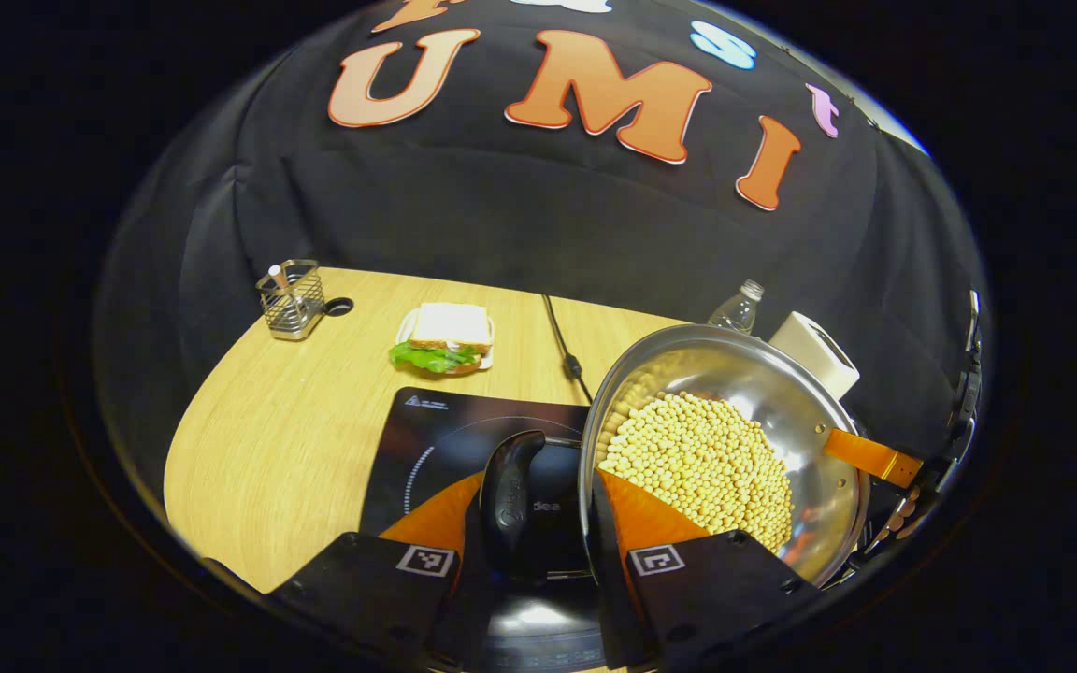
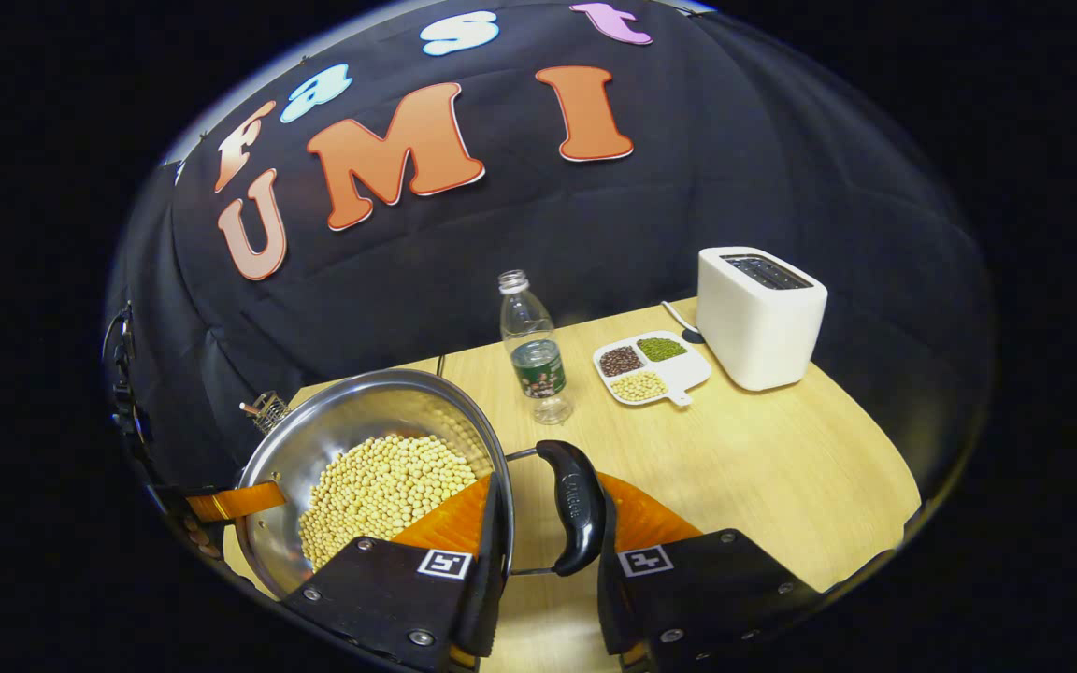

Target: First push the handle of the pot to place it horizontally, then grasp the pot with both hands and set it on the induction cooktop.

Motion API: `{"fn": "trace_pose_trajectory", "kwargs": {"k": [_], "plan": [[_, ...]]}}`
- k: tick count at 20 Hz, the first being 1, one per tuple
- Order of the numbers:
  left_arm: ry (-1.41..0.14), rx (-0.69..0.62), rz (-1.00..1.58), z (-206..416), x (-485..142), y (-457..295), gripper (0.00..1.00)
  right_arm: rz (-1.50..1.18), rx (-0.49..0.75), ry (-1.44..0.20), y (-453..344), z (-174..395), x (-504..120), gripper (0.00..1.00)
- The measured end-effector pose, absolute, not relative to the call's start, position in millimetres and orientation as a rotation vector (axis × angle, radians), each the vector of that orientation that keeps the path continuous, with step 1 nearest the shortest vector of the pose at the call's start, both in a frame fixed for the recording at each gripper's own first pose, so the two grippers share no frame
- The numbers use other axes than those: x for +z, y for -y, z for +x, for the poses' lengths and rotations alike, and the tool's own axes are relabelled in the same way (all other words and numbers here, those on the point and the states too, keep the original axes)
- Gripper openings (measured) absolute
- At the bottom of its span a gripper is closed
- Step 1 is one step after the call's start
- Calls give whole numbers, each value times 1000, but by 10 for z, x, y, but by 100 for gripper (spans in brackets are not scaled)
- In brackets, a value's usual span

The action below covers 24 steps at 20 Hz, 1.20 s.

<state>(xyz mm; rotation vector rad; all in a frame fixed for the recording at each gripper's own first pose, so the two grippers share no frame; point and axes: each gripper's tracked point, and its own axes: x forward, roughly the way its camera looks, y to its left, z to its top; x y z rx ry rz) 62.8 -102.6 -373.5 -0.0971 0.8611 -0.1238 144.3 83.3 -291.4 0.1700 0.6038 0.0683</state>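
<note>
Over glossy cooktop (image 1: 426,439), round steel pot (image 1: 782,402)

Pot (image 1: 735,439) hides most of toaster (image 1: 819,353), bottle (image 1: 737,308)

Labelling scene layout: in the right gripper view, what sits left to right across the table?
Pot of beans → pot handle between the right gripper fingers → water bottle behind it → divided dish → toaster.
</note>
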Motion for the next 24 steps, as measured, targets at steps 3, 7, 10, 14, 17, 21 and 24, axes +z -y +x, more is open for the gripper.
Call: {"fn": "trace_pose_trajectory", "kwargs": {"k": [3,7,10,14,17,21,24], "plan": [[-864,-107,-110,597,-3719,759,54,164,88,-610,-1036,1461,-2971,43],[-869,-96,-113,602,-3681,583,52,159,104,-623,-1349,1438,-2998,43],[-876,-76,-137,539,-3675,494,56,150,110,-634,-1533,1458,-3076,42],[-897,-57,-152,508,-3642,365,54,133,122,-661,-1752,1479,-3217,42],[-907,-37,-156,505,-3647,393,56,133,136,-680,-1896,1491,-3306,43],[-914,-21,-158,502,-3606,388,52,139,147,-704,-2024,1469,-3399,43],[-931,-16,-174,489,-3623,392,52,133,151,-717,-2074,1477,-3447,43]]}}
